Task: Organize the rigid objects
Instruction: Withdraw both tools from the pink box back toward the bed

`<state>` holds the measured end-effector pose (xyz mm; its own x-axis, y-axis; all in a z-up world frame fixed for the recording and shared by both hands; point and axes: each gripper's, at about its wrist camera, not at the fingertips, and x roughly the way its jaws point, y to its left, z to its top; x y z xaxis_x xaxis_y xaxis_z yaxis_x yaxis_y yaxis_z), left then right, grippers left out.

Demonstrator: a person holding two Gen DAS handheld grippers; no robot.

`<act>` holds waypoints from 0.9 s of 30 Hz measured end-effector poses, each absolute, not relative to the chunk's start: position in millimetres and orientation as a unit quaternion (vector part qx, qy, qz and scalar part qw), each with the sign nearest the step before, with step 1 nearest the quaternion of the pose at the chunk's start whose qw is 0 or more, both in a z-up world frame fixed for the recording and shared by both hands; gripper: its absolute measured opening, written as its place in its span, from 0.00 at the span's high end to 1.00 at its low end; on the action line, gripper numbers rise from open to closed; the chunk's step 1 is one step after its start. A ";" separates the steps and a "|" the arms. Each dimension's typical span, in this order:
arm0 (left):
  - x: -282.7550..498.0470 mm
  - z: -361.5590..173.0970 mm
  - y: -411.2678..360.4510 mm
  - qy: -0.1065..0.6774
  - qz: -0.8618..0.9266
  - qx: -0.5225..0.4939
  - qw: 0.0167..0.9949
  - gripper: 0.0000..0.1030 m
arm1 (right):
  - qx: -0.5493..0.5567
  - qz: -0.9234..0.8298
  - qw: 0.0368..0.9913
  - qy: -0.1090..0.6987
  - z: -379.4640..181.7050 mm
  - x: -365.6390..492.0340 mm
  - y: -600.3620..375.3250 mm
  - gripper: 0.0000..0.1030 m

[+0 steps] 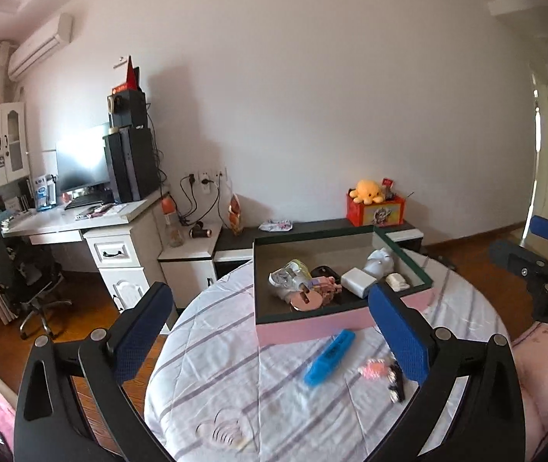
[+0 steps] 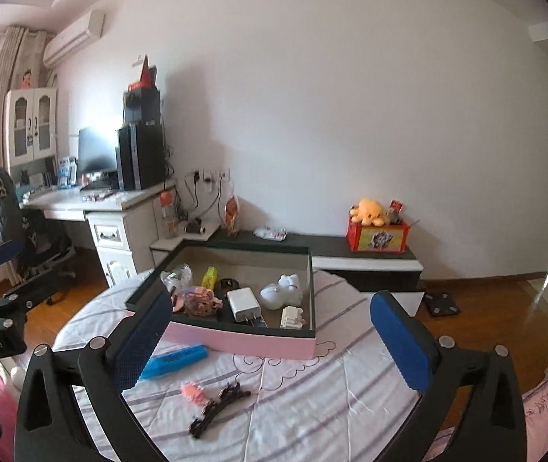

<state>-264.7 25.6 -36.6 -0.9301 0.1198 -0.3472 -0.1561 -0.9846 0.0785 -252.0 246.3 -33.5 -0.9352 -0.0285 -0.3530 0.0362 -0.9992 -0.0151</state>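
Note:
A pink box [image 1: 312,329] [image 2: 243,340] with a dark inside stands on the round table [image 1: 212,365] [image 2: 312,404]. It holds several items: a white charger [image 1: 358,280] [image 2: 244,304], a white figurine [image 1: 380,261] [image 2: 281,292], a pink block toy [image 1: 322,287] [image 2: 199,302]. On the cloth in front of it lie a blue marker [image 1: 329,356] [image 2: 176,360], a pink hair clip [image 1: 372,370] [image 2: 194,393] and a black hair clip [image 1: 395,383] [image 2: 218,406]. My left gripper [image 1: 274,331] and right gripper [image 2: 270,342] are both open and empty above the table.
A white desk [image 1: 81,223] with a monitor and computer tower stands at the back left, with an office chair [image 1: 24,269]. A low dark cabinet [image 2: 331,250] along the wall carries a red box with a yellow plush [image 2: 374,227]. A black scale [image 2: 441,302] lies on the wooden floor.

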 end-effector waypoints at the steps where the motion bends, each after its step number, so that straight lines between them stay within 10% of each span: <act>1: -255.7 -34.4 23.3 0.051 0.982 -0.169 0.069 0.00 | 0.178 -0.984 0.016 0.013 -30.8 -245.4 244.9 0.00; 27: -175.8 -15.4 -9.8 0.058 0.990 -0.128 0.014 0.00 | 0.137 -0.990 0.030 0.029 -3.7 -156.6 201.7 0.00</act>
